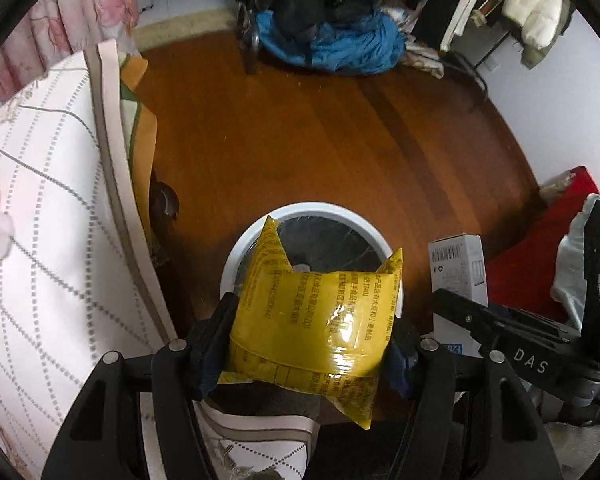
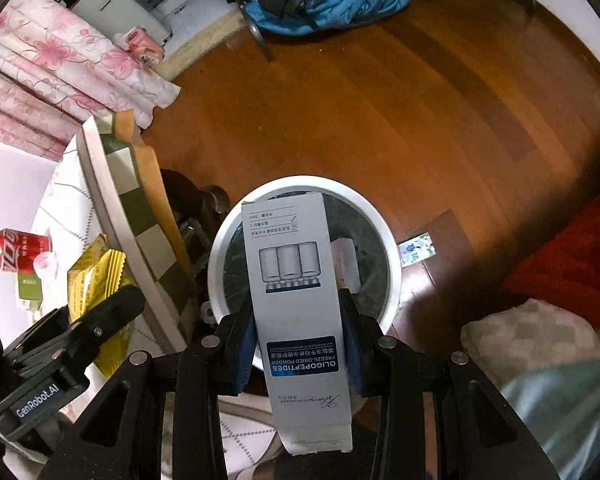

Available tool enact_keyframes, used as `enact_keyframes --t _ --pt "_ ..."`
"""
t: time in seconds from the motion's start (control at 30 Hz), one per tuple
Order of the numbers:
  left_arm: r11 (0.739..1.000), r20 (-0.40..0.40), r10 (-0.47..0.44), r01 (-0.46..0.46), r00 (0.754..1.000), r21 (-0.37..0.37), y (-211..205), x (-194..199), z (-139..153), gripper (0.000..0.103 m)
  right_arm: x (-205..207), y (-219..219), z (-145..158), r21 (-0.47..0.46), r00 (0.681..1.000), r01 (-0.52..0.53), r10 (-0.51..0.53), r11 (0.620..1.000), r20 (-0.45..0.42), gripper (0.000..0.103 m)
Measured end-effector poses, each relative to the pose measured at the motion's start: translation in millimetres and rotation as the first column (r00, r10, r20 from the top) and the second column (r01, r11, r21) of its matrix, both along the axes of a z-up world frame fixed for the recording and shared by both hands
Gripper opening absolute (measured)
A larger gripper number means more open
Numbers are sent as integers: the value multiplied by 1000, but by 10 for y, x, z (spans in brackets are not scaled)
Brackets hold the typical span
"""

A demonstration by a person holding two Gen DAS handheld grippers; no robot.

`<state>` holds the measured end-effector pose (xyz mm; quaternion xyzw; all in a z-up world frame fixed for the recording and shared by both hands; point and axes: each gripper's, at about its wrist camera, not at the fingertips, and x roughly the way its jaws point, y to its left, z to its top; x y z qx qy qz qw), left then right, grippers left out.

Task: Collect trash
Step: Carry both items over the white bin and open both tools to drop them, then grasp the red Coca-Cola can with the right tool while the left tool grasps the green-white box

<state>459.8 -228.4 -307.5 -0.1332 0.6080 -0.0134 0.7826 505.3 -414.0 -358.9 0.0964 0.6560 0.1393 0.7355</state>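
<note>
Gripping a glossy yellow plastic packet (image 1: pixel 312 320) with crimped edges and printed text, the left tongs (image 1: pixel 312 340) clamp it from both sides at lower centre of the left wrist view, over the round white-rimmed bin (image 1: pixel 236 256) with its dark liner. The right tongs (image 2: pixel 300 344) are closed on a tall, rectangular white cardboard box (image 2: pixel 296 280) with a blue label, held upright at centre of the right wrist view, above the same bin (image 2: pixel 392 264). A pale object lies inside the bin. At left, a white quilted bed surface (image 2: pixel 60 200) carries a red can (image 2: pixel 20 250) and a small green box (image 2: pixel 30 286). Polished wooden floor (image 2: pixel 380 100) fills the upper frame.
</note>
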Motion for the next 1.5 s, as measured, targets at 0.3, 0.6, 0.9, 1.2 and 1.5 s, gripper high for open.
enact_keyframes --t 0.3,0.6,0.9,1.2,1.5 --pt "995 -5 -8 8 1000 103 -83 15 -12 99 126 -91 -212 -12 1000 15 -16 1000 -24 95" --pt "982 13 -13 10 1000 189 -40 -77 -4 99 -29 -73 -58 -175 1000 -14 16 984 10 100" --pt "977 60 -2 -11 998 211 -15 -194 278 99 -176 -66 300 -217 998 -16 30 976 60 100" --pt "974 142 10 -41 990 221 44 -425 728 99 -412 -43 899 -221 988 -7 41 975 151 100" --pt "965 265 58 -122 962 232 361 -745 1417 99 -678 243 1676 -138 963 -8 45 990 264 100"
